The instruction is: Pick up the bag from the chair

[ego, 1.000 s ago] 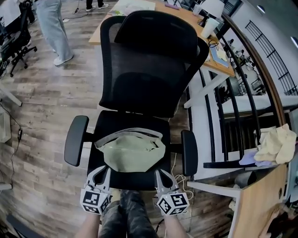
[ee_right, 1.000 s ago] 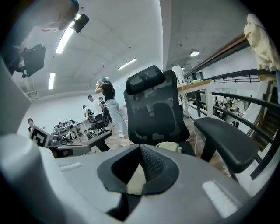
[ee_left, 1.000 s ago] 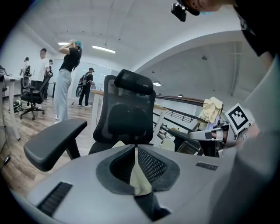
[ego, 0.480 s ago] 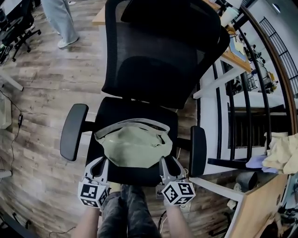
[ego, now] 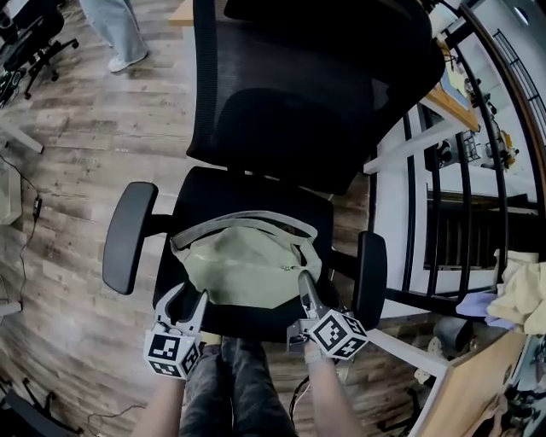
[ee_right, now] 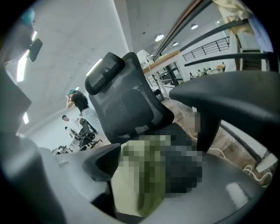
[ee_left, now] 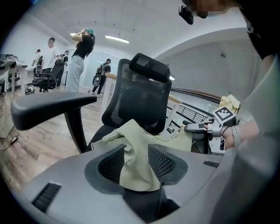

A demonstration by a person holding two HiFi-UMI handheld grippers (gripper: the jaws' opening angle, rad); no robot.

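A pale green bag (ego: 247, 269) with a grey strap lies on the seat of a black office chair (ego: 256, 192). My left gripper (ego: 182, 299) is at the bag's front left corner. Its jaws have just been opening, and a fold of the bag (ee_left: 136, 162) stands between them. My right gripper (ego: 309, 288), rolled onto its side, is at the front right corner. Its jaws have also just been opening and stand wide around the bag's edge (ee_right: 127, 183). A mosaic patch hides part of that view. In the left gripper view, the right gripper (ee_left: 195, 127) shows across the bag.
The chair's armrests (ego: 128, 239) (ego: 369, 277) flank the bag, and its tall mesh back (ego: 299, 94) rises behind. A black railing (ego: 435, 171) and a wooden desk (ego: 465, 94) stand to the right. My legs (ego: 235, 384) are at the seat's front edge. A person (ego: 115, 26) stands far left.
Both grippers have moved forward and down to the bag's front corners. Their jaws were shut and now stand apart. The right gripper has rolled onto its side.
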